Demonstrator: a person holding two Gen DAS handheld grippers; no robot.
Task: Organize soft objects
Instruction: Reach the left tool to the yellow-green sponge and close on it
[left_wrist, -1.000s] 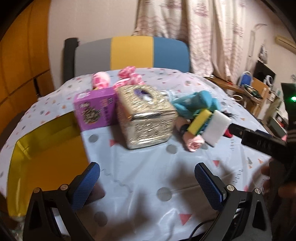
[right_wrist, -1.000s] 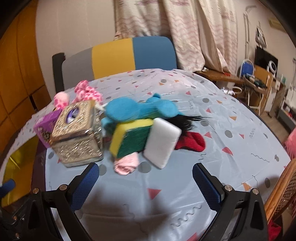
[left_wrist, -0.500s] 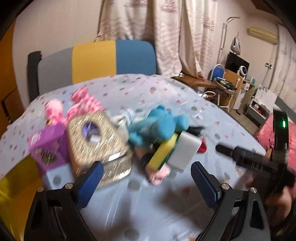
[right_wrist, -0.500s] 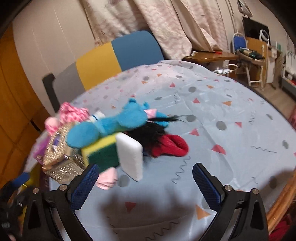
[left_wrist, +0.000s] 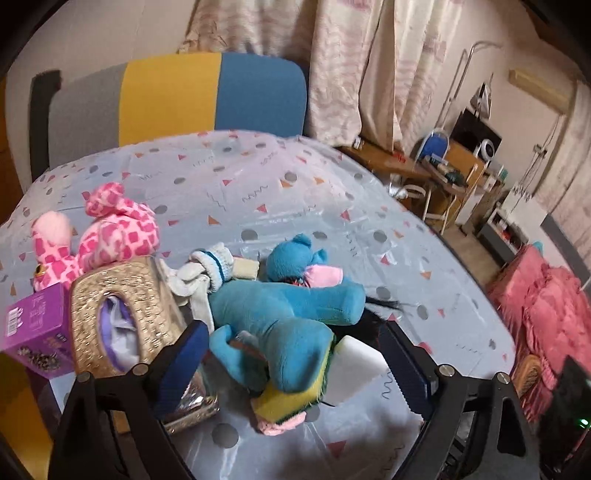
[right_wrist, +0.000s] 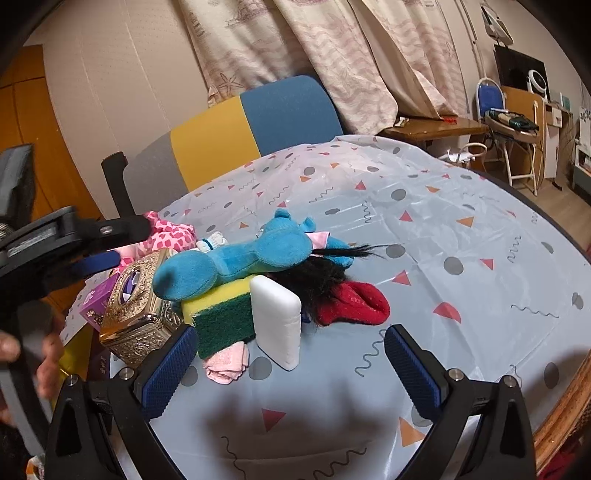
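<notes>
A blue plush (left_wrist: 288, 321) lies on top of a pile on the table, over a yellow-green sponge (right_wrist: 221, 306), with a white sponge (right_wrist: 277, 321) leaning beside it. A pink cloth (right_wrist: 227, 363), a red sock (right_wrist: 354, 302) and black hair (right_wrist: 325, 277) lie around them. My left gripper (left_wrist: 295, 369) hangs over the pile with its jaws closing; the blue plush is between them, and the pads are not pressing on it. My right gripper (right_wrist: 291, 365) stands open just in front of the white sponge.
A gold tissue box (left_wrist: 122, 314) and a purple box (left_wrist: 37, 328) stand left of the pile. Behind them lie a pink patterned plush (left_wrist: 114, 229) and a white sock (left_wrist: 210, 266). A tricolour chair (left_wrist: 173, 96) is at the table's far side. The table edge (right_wrist: 561, 391) is at the right.
My left gripper has swung right and forward from the tissue box to over the pile, so the blue plush now sits between its fingers. The right gripper shifted a little, then held still.
</notes>
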